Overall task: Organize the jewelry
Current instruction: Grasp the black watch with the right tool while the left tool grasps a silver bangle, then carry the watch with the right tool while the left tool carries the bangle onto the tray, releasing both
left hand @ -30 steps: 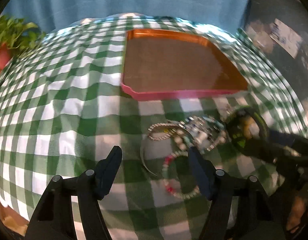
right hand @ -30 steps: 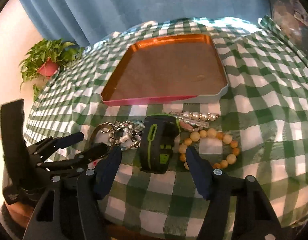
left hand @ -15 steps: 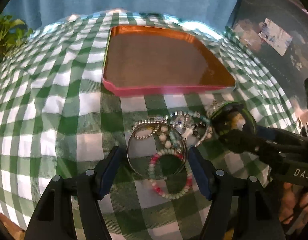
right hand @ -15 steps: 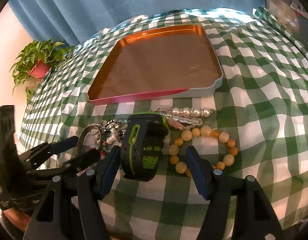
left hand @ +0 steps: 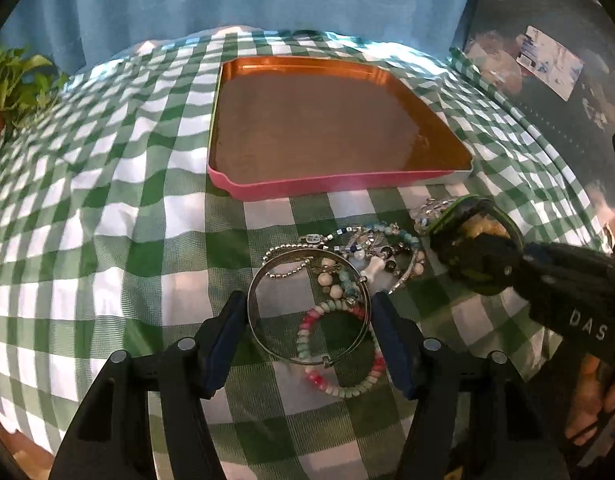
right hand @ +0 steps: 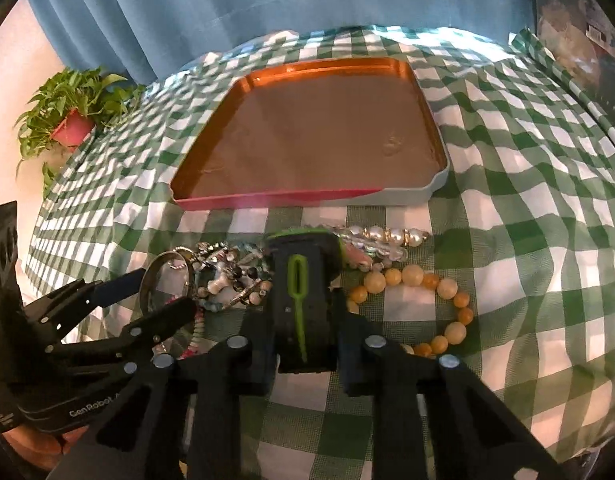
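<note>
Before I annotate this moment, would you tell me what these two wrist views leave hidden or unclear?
- Left view: the watch face; the right gripper, jaws closing on it, covers it.
- Right view: part of the amber bead bracelet, behind the watch and gripper.
- Right view: much of the silver bangle, behind the left gripper.
- Both views: tangled chains, too small to separate.

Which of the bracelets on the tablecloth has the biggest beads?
The amber-yellow bead bracelet, lying right of the black-and-green watch; its round beads outsize all others.

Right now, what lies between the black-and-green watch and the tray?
Only bare checked cloth between watch and tray, with the pearl bracelet just to the right, in the right wrist view.
</note>
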Motion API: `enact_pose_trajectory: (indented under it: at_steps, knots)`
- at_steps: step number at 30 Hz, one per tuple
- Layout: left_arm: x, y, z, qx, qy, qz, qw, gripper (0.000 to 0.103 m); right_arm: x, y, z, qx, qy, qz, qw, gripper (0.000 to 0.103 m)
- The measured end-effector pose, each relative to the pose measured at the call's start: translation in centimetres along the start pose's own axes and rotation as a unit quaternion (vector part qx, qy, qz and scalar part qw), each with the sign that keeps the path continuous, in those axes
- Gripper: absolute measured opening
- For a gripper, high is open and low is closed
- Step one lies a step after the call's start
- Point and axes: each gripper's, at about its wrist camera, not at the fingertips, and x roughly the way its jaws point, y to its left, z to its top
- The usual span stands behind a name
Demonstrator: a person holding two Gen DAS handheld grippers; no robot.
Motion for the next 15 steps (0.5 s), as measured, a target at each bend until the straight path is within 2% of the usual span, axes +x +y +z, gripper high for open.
enact_pose_trajectory:
  at_steps: [15]
  knots:
    - [-4.0, -1.7, 1.2, 0.011, -0.023, 0.048, 0.9985, 0.063, -4.3, -0.3, 0.1, -0.007, -0.037, -0.006, 0.999, 0.018]
